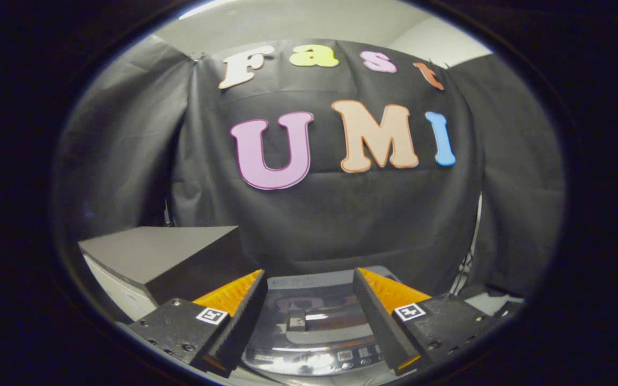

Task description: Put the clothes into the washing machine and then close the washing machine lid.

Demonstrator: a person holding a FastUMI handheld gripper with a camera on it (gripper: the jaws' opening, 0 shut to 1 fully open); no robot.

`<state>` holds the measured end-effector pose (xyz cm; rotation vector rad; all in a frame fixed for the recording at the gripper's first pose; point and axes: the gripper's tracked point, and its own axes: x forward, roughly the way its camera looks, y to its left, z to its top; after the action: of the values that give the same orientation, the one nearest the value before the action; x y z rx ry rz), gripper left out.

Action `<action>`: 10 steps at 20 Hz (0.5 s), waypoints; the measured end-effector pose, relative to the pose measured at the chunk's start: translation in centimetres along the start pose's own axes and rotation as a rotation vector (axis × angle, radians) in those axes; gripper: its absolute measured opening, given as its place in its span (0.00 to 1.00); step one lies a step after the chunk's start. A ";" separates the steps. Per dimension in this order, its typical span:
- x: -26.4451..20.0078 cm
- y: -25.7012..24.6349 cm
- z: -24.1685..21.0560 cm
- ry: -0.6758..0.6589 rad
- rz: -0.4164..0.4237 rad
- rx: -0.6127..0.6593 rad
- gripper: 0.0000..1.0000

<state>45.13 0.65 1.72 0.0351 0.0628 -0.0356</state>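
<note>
Black cloth wall (341, 214) behind; washing machine (309, 327) below parted gripper (309, 284).

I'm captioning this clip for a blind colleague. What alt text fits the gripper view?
The open gripper hangs over a washing machine whose glossy lid lies closed between the fingers, holding nothing. A grey box stands beside the machine, and black cloth hangs behind both.

A grey box (159, 252) with a flat top and a dark side stood off to the left, against the black cloth wall (341, 214) of the booth. Above the cloth, a pale ceiling (298, 24) showed.
</note>
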 end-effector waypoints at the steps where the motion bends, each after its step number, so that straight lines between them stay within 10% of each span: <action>1: -0.8 -0.1 0.7 0.000 0.007 0.015 0.97; 10: -7.7 -1.9 2.9 -0.056 0.061 0.013 0.96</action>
<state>37.54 -1.06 5.02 0.0489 0.0051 0.0238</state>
